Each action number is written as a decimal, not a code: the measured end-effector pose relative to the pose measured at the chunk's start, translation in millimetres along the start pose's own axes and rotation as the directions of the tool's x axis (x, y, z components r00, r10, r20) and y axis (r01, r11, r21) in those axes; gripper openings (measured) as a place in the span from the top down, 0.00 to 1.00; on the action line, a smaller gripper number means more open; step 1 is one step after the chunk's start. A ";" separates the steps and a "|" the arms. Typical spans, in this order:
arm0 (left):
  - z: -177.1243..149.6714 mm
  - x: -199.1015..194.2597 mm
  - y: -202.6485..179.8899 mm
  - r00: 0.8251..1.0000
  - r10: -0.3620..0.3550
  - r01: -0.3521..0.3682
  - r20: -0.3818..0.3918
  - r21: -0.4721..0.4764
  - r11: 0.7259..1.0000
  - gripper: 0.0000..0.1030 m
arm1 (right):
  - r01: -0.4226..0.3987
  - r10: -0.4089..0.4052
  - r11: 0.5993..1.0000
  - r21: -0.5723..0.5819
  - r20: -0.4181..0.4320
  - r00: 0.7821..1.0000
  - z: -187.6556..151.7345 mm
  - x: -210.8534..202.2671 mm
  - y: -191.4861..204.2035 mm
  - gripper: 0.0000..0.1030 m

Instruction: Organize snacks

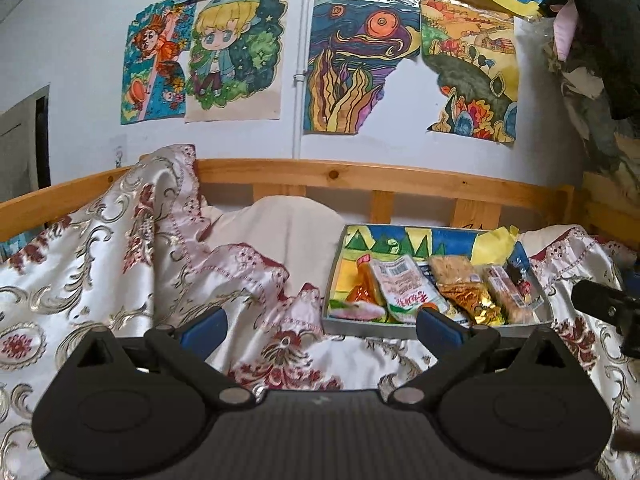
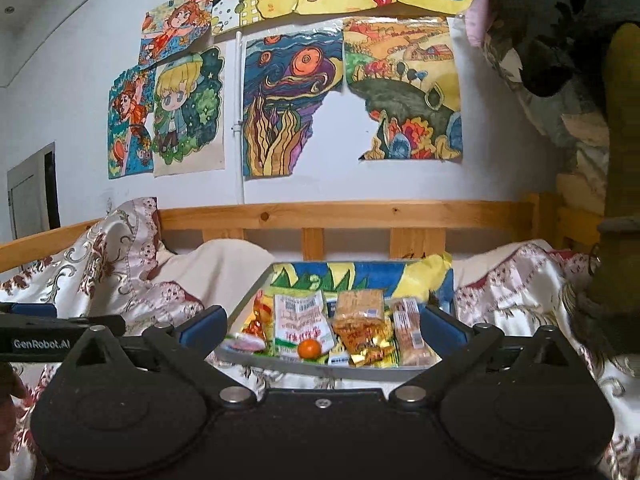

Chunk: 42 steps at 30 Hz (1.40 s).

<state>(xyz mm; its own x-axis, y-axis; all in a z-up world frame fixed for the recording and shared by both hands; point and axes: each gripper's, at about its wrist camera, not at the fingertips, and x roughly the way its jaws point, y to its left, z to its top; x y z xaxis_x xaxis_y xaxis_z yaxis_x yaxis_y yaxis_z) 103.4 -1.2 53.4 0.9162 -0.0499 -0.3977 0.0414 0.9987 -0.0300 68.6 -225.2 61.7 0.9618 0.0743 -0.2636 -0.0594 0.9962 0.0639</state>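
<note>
Right wrist: right gripper [image 2: 322,330] gapes empty over the tray [image 2: 320,368]. Left gripper [image 1: 320,326] hangs wide too. Snack packets [image 2: 302,316] look light, crinkly, probably slippery; pinch an edge seam.

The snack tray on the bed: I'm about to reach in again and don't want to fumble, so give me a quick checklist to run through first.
1. Right gripper open and empty: ok, jaws spread wide, nothing between them.
2. Left gripper open and empty: ok.
3. Tray in front of the right gripper: ok, it sits between the fingers in the right wrist view.
4. Snacks inside the tray, none spilled on the bedspread: ok as far as both views show.
5. Small orange free to grasp: ok, it lies on top near the front rim.
6. Tray resting flat: cannot tell, the bedspread under it is rumpled.
</note>
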 end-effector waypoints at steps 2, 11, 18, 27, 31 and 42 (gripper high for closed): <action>-4.6 -4.1 1.8 1.000 0.002 -0.002 -0.005 -0.001 1.000 0.01 | 0.000 0.000 1.000 0.002 -0.009 1.000 -4.3 -5.3 0.9 0.01; -17.7 -8.2 2.8 0.999 -0.017 0.017 -0.035 -0.013 1.000 0.01 | 0.003 -0.003 1.000 0.007 -0.046 0.999 -21.7 -20.5 7.1 0.01; -24.0 -2.8 2.5 0.998 -0.019 0.018 -0.055 -0.018 1.000 0.01 | 0.021 -0.019 0.999 0.026 -0.074 0.997 -29.0 -17.3 4.5 0.01; -27.3 0.1 0.3 0.998 -0.022 0.022 -0.065 -0.009 1.000 0.01 | 0.025 -0.023 0.999 0.024 -0.099 0.995 -34.6 -11.8 5.5 0.01; -27.2 -0.1 0.6 0.998 -0.022 0.021 -0.062 -0.012 1.000 0.01 | 0.024 -0.021 0.999 0.024 -0.101 0.995 -34.3 -11.7 5.9 0.01; -26.0 -1.9 -0.2 0.998 -0.021 0.020 -0.059 -0.008 1.000 0.01 | 0.024 -0.021 0.999 0.027 -0.101 0.995 -34.7 -11.6 5.2 0.01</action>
<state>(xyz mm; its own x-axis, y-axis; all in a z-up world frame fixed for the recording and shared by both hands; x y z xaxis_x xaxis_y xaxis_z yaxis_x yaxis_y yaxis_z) 91.3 -1.7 30.4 0.8900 -0.0710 -0.4505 0.0568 0.9974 -0.0450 47.8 -219.3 31.8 0.9307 0.0572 -0.3612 -0.0287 0.9961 0.0838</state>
